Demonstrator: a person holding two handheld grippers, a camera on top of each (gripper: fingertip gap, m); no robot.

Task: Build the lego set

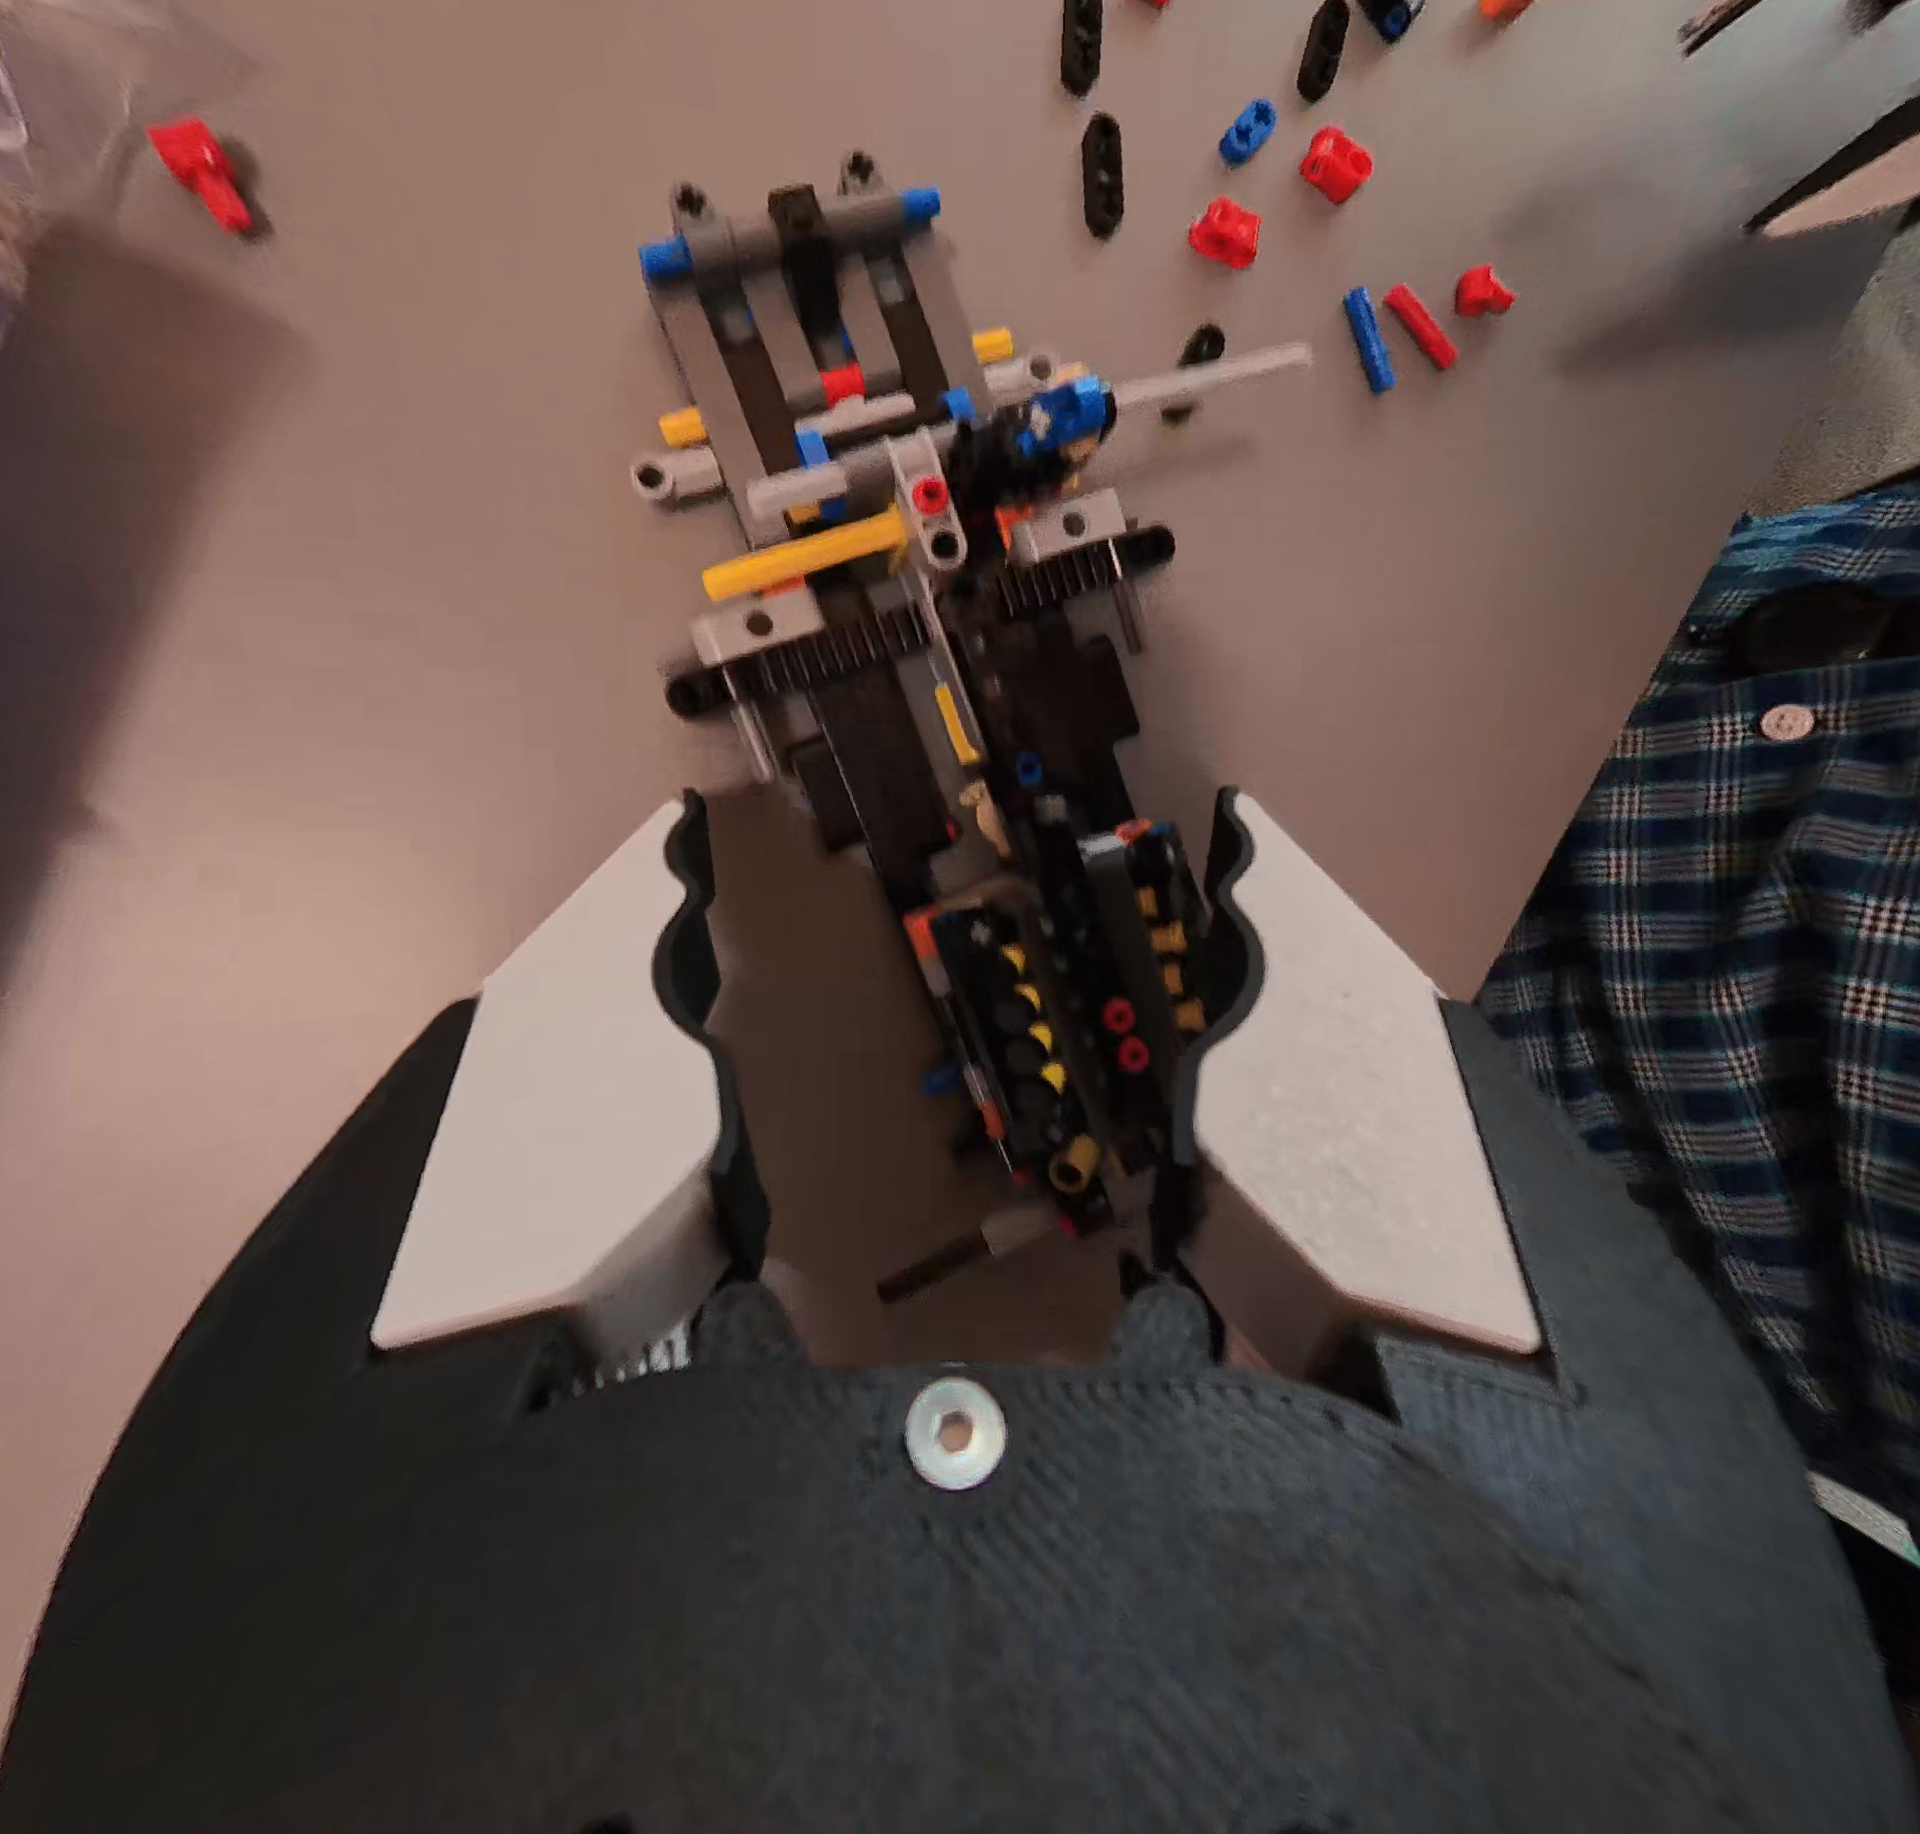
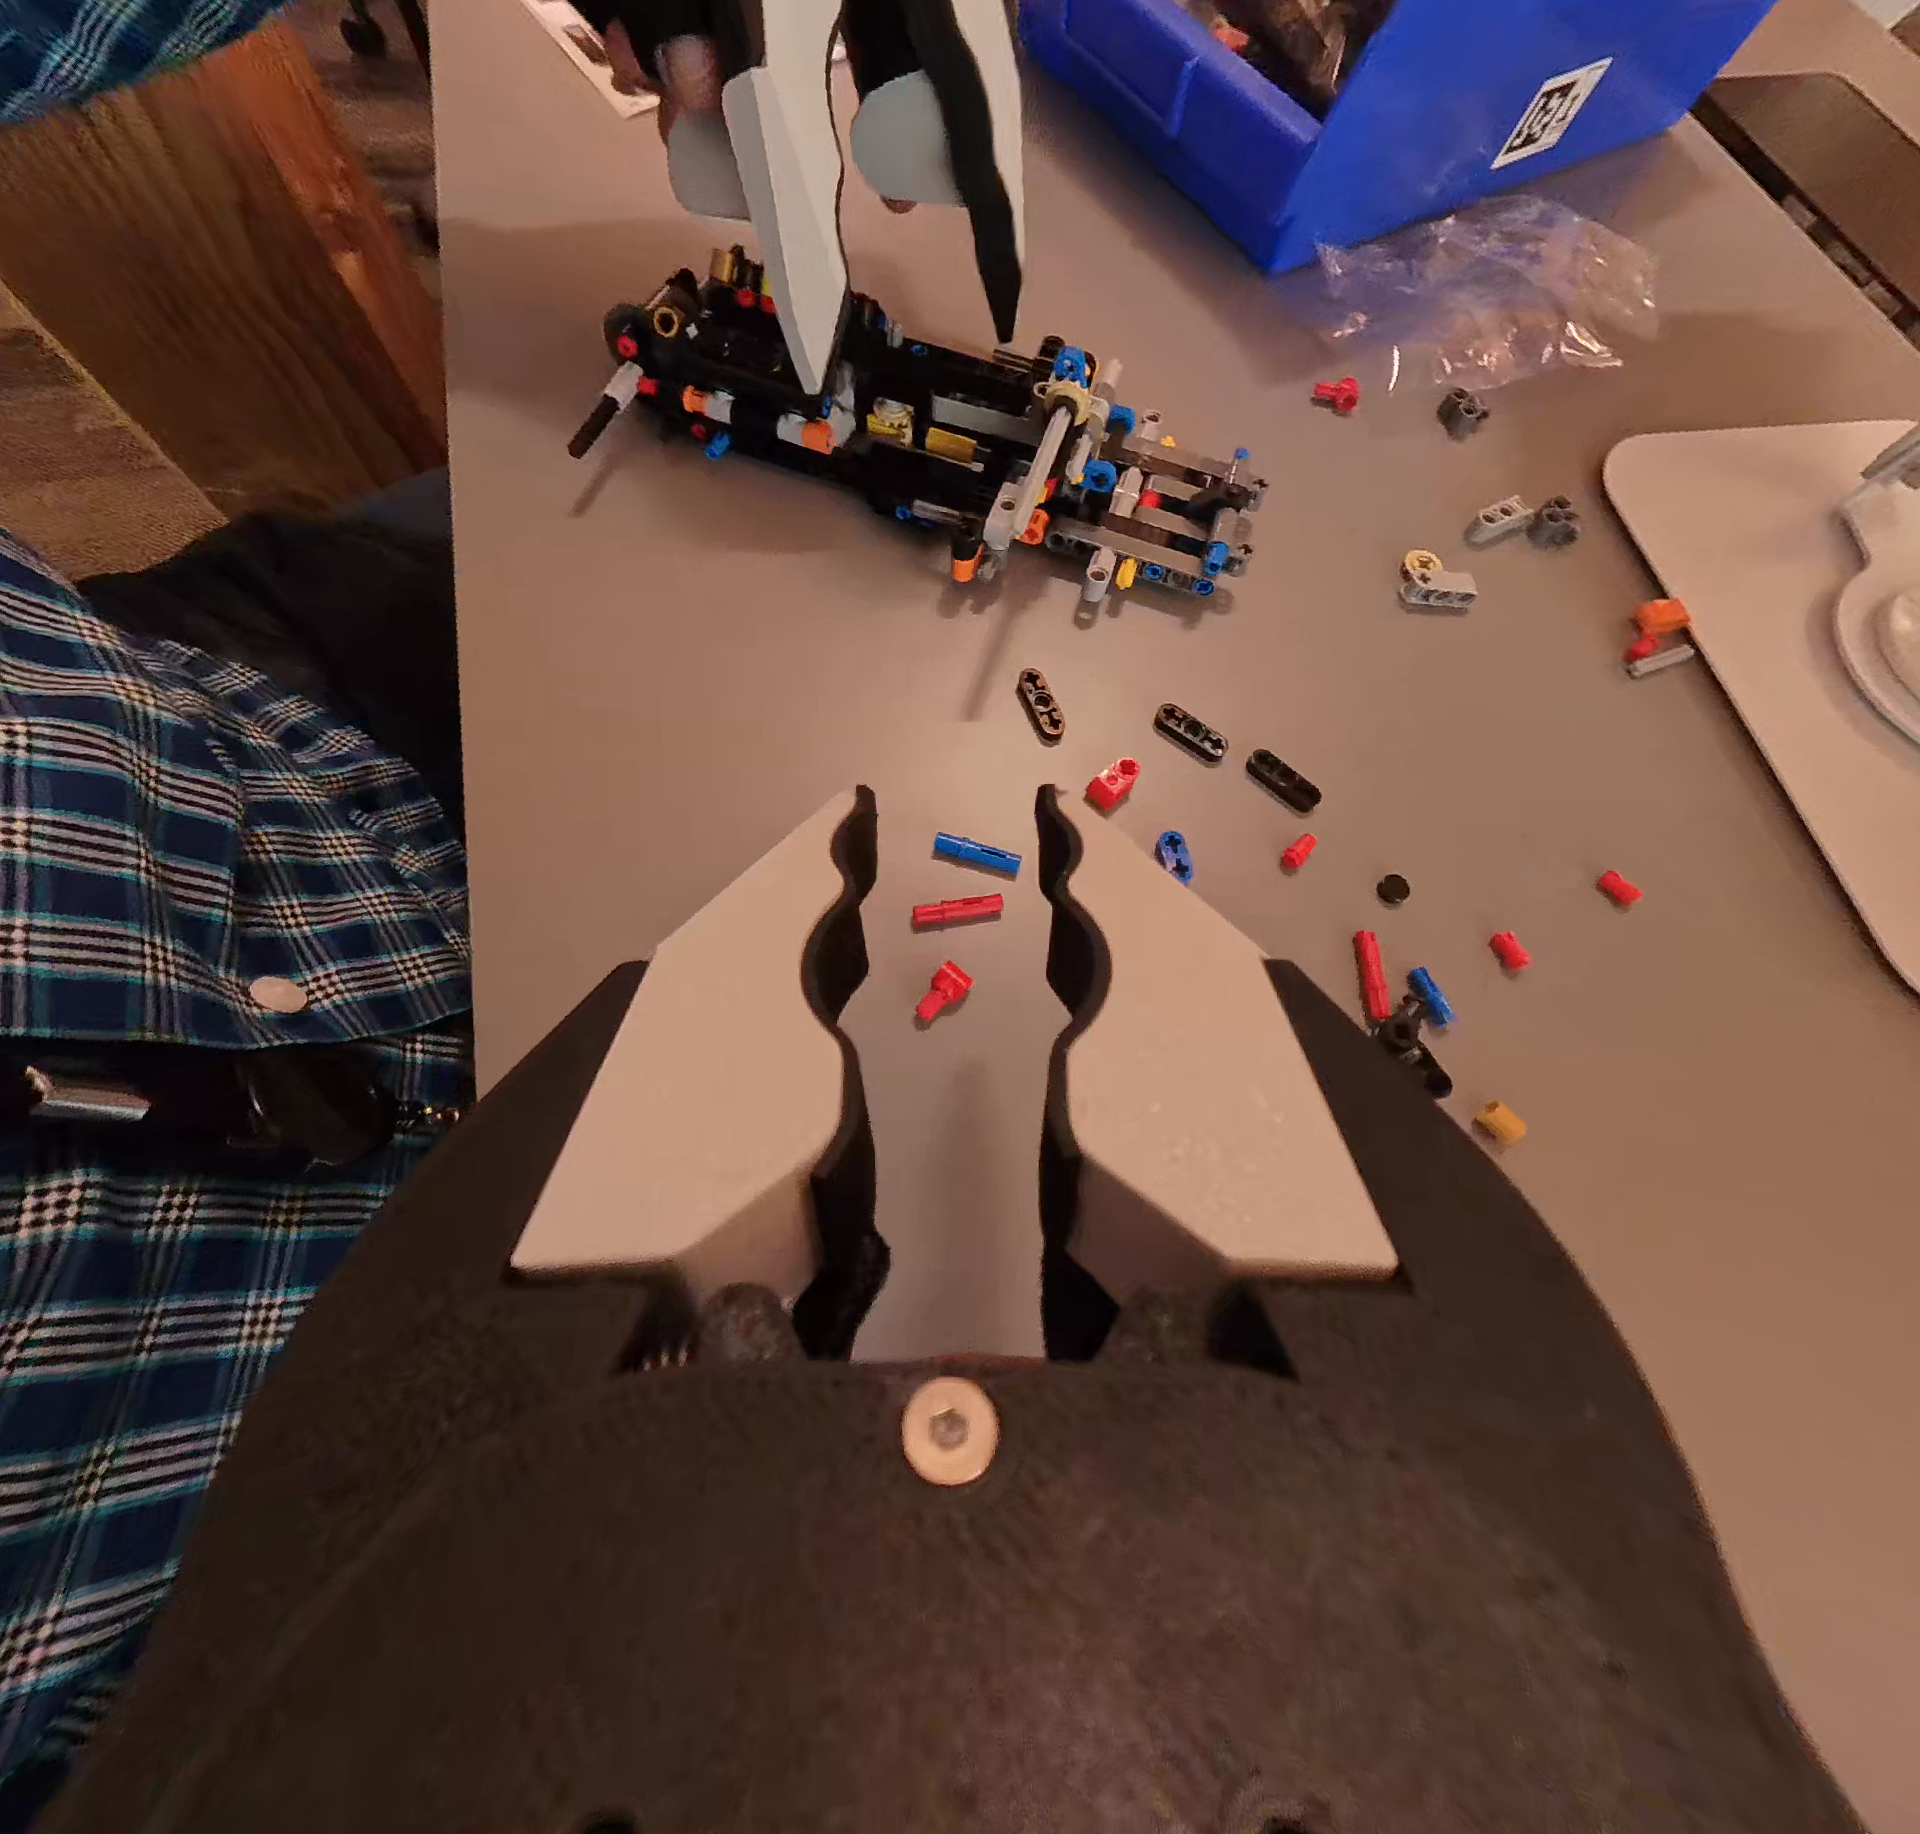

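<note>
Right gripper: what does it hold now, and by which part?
Nothing. The right gripper hangs open over a small blue plastic pin lying on the grey table.

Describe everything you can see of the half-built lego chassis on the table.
The lego chassis is a long, narrow plastic frame, mostly black and grey with blue, yellow, red and orange pins. It lies flat on the grey table. One end is an open frame of grey beams; a long light grey axle sticks out sideways, and toothed black strips cross the middle. The left tool straddles its darker rear end, jaws open; contact is unclear. Loose parts lie nearby, apart from it.
</note>
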